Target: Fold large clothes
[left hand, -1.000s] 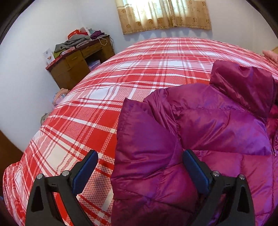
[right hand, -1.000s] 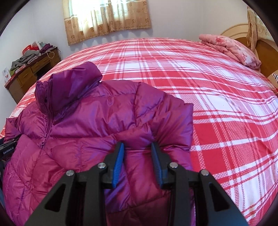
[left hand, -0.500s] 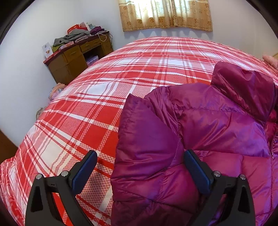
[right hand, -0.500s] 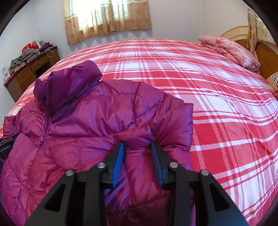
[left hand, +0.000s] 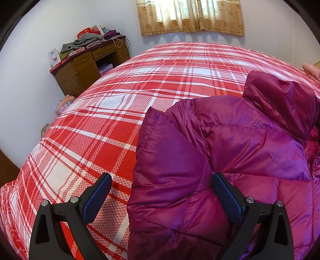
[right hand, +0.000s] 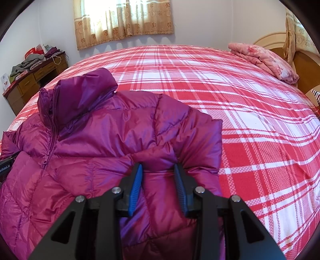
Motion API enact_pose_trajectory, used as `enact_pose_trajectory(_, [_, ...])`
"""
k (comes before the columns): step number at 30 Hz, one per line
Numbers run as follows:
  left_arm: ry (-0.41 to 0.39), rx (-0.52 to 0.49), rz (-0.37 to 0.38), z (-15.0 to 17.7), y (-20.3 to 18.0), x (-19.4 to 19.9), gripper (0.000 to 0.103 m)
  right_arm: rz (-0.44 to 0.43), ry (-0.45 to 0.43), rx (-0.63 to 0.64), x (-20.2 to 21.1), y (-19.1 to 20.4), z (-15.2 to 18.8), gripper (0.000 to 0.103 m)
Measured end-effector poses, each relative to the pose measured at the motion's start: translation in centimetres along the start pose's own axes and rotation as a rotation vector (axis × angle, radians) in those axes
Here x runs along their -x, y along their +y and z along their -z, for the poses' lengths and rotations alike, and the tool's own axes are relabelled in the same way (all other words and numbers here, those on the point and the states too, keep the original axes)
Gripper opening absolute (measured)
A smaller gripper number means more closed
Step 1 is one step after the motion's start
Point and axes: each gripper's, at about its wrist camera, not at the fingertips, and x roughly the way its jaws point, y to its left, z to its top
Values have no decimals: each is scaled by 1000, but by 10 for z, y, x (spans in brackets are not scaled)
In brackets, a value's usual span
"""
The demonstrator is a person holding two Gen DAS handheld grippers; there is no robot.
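Looking along the left gripper (left hand: 162,185), we see its two blue-padded fingers (left hand: 96,198) spread wide, one over the bare red plaid bedspread (left hand: 96,124) and the other over the purple puffer jacket (left hand: 250,140). The jacket's folded-in sleeve (left hand: 170,160) lies between them, but neither pad presses on it, so we hold nothing here. The jacket lies front up on the near part of the bed, its zipper running toward the standing collar (left hand: 280,104) at the right of this view. Beyond the bed, a wooden desk (left hand: 86,66) stands against the wall with a heap of clothes (left hand: 88,41) on top, and a patterned curtain (left hand: 190,16) hangs over the window.

Turning to the right wrist view, we find the right gripper (right hand: 158,172) narrowed, and the pads pinch a ridge of the jacket (right hand: 100,144) where its other sleeve (right hand: 192,136) is folded in over the body. The fabric bunches up between the fingers, so we have a hold on the jacket. The collar (right hand: 80,90) stands up toward the left of this view, with the zipper (right hand: 51,144) below it. To the right the bedspread (right hand: 250,120) lies uncovered, and a folded pink quilt (right hand: 264,60) rests near the wooden headboard (right hand: 304,60). At the far left edge a dark piece of the other tool shows.
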Motion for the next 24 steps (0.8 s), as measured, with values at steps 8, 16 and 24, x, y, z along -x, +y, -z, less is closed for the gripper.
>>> enact_pose_trajectory(8, [7, -33, -26, -3, -3, 4, 101, -1, 3, -1, 1, -1, 0, 38])
enact_pose_trajectory(16, [-50, 34, 141, -68, 13, 62, 100, -105, -38, 10, 38, -9, -35, 78])
enact_pose_trajectory(24, [57, 16, 220, -131, -44, 26, 100, -222, -7, -29, 25, 11, -113, 93])
